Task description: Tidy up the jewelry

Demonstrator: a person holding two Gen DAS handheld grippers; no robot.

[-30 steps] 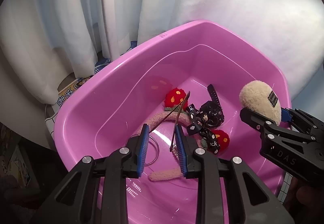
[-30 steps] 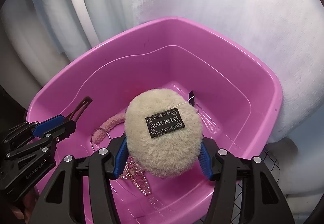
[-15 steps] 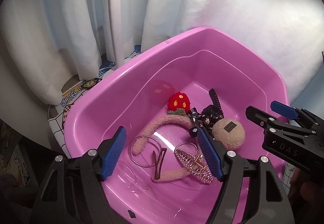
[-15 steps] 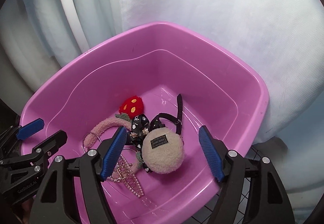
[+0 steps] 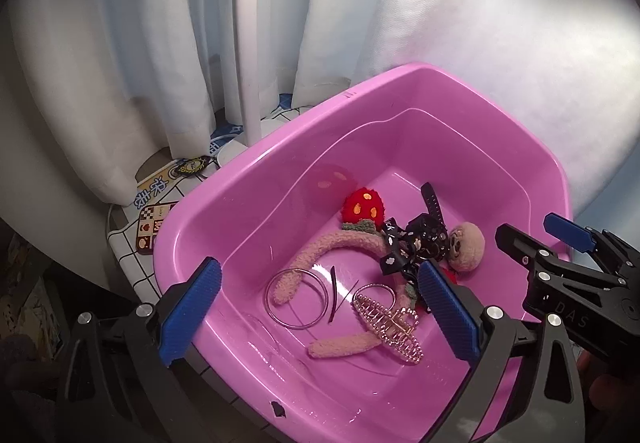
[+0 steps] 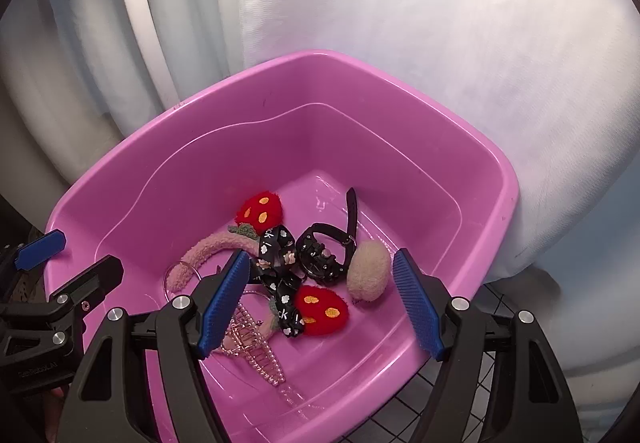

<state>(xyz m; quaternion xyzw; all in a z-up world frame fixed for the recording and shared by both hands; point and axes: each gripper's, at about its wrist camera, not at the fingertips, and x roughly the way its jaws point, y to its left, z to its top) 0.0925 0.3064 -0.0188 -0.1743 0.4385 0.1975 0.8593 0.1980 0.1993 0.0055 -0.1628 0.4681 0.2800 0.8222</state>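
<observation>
A pink basin [image 5: 400, 75] holds the jewelry. In it lie a fluffy pink headband [image 5: 332, 243] with red strawberries [image 6: 320, 309], a black watch [image 6: 320, 255], a black ribbon bow [image 6: 276, 243], a beige pompom [image 6: 368, 271], a silver ring [image 5: 298, 299], a thin brown hair clip [image 5: 334, 295] and a pearl claw clip [image 5: 390, 323]. My left gripper [image 5: 318, 267] hovers over the basin's near left side; its jaws are opening and nothing is between them. My right gripper [image 6: 320, 255] hangs open over the near right side, holding nothing.
White curtains hang behind the basin, with a white pole [image 5: 250, 43] at the back left. A checked cloth with stickers [image 5: 156, 199] lies left of the basin. A black wire grid [image 6: 440, 395] shows under its right corner.
The right gripper let go of the beige pompom, which now lies by the watch. The left gripper released the brown hair clip onto the basin floor. Both jaws spread wide.
</observation>
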